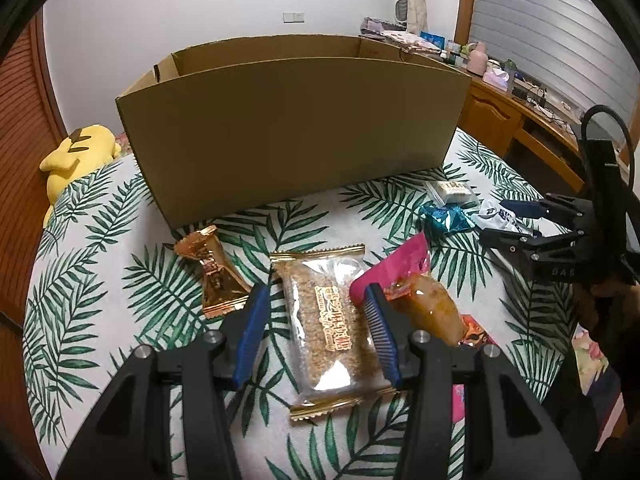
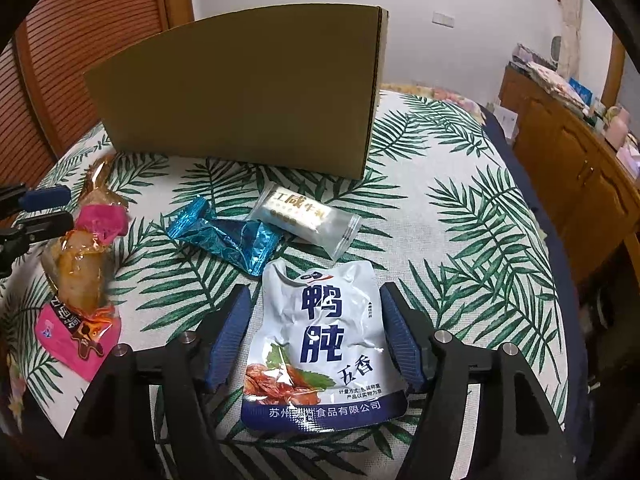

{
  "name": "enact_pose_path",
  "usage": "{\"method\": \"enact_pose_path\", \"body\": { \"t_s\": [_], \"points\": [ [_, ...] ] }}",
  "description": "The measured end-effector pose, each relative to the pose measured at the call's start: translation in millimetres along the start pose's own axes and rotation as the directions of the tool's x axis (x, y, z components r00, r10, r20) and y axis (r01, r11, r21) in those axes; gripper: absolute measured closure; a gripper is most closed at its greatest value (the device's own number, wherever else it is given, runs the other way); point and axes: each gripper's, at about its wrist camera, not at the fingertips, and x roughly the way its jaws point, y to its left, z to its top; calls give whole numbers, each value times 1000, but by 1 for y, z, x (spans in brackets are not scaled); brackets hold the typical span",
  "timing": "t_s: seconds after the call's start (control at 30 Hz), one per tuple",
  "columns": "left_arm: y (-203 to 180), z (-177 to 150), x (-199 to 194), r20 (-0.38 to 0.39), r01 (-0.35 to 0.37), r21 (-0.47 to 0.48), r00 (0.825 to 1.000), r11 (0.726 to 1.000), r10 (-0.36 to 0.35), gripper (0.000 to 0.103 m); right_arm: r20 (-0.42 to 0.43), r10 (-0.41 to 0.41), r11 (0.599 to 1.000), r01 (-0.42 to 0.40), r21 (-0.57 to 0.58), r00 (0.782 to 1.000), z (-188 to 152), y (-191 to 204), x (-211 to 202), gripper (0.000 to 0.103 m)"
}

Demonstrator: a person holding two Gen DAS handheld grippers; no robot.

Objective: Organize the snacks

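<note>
Left gripper (image 1: 316, 332) open, straddling the sesame bar (image 1: 326, 332); right gripper (image 2: 316, 336) open around the duck pouch (image 2: 324, 344). Both packets flat on the leaf cloth (image 2: 460, 240), neither yet pinched.

Risks: slick film sliding out of a shallow pinch; right finger of the left gripper touching or just beside the pink pack (image 1: 416, 296), so likely to drag it along; gold candy (image 1: 214, 276) near the other finger.

Clearance: box (image 1: 288, 132) wall tall and close behind, interior unseen, so lift high before crossing the rim. Blue wrapper (image 2: 224, 234) and white bar (image 2: 304, 216) between pouch and box. Open cloth to the right, falling away at the edge.
</note>
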Motion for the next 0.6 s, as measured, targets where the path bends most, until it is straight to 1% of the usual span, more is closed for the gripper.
{"method": "enact_pose_path", "body": {
  "t_s": [0.13,0.2,0.23,0.27,0.4,0.5,0.53,0.57,0.6],
  "points": [
    [1,2,0,-1,45,-23,999,999,-45,54,-2,2,1000,-2,-5,1000,0,1,1,32],
    [1,2,1,-5,38,-24,999,999,-38,52,-2,1,1000,-1,-6,1000,0,1,1,31],
    [0,2,2,-5,31,-21,999,999,-32,49,-2,1,1000,-1,-6,1000,0,1,1,31],
    [0,1,2,-3,24,-20,1000,1000,-24,48,-2,1,1000,-1,-6,1000,0,1,1,31],
    [-1,1,6,-11,21,-22,1000,1000,-21,43,-2,1,1000,-1,-7,1000,0,1,1,31],
    [-1,0,9,-14,17,-27,1000,999,-18,36,-2,1,1000,-1,-7,1000,0,2,1,31],
    [-2,-1,12,-25,18,-25,1000,1000,-19,32,-2,1,1000,-1,-6,1000,0,1,1,31],
    [-3,-2,16,-45,21,-20,999,1000,-22,32,-2,1,1000,-1,-6,1000,0,1,1,31],
    [-6,-4,24,-92,26,-9,995,1000,-26,32,-2,1,1000,-1,-6,1000,0,2,1,31]
  ]
}}
